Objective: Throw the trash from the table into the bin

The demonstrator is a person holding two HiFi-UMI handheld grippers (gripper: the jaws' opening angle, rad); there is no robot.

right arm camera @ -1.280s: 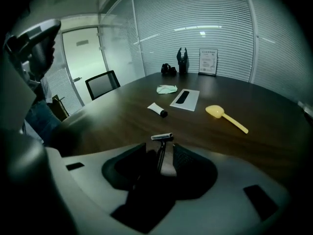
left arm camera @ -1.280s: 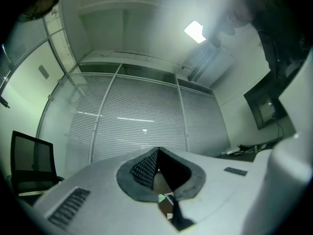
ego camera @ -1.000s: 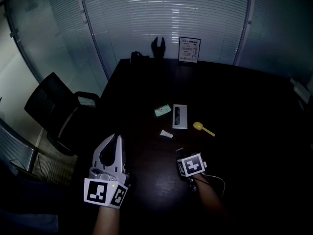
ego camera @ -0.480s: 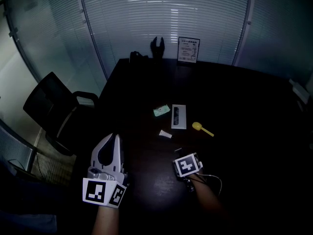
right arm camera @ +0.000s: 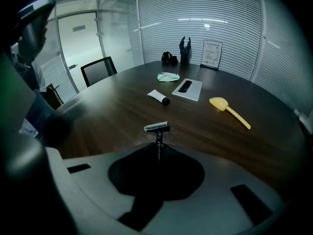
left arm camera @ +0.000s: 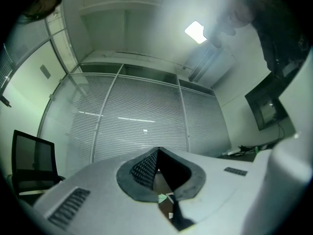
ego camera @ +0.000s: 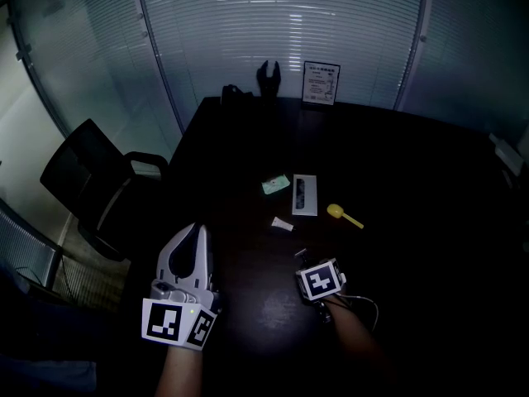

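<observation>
Right gripper (right arm camera: 158, 150), jaws just closing, gripped razor (right arm camera: 157, 127) by its handle; long axis ran straight ahead w/ head farthest away.

- The razor (right arm camera: 157, 127) loses most of its handle between the jaws of the right gripper (right arm camera: 158, 150), which have just been closing on it.
- Print on the far framed sign (ego camera: 321, 83) is too small to read.
- The dark shapes (ego camera: 267, 79) left of it are too dim to name.
</observation>
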